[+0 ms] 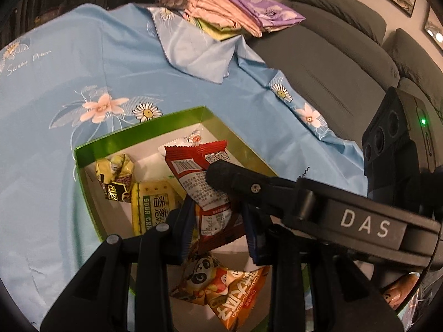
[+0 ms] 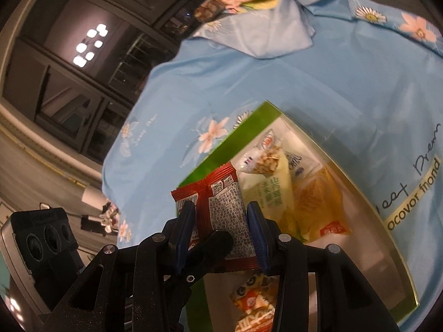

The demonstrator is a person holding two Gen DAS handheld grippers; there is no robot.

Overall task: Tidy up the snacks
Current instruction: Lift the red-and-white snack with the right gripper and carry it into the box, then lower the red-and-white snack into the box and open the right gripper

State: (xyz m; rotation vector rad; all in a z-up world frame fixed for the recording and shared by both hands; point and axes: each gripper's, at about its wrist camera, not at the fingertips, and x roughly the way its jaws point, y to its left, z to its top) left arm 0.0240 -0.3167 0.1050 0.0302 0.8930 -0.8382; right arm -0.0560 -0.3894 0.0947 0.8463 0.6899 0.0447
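Red snack packet [image 1: 198, 182] pinched by both grippers; yellow pack [image 1: 151, 207] reads "SODA".

Green-rimmed box [image 1: 144, 127], red snack packet [image 1: 193, 177]; pale blue daisy-patterned cloth [image 1: 83, 63]

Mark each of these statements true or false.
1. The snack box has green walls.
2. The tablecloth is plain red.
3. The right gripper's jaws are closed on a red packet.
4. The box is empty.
1. True. The box has green walls and a pale inside.
2. False. The tablecloth is light blue with printed flowers.
3. True. The right gripper has a red packet pinched between its blue-padded jaws, above the box.
4. False. Several snacks lie in the box, among them an orange panda packet and a yellow cracker packet.
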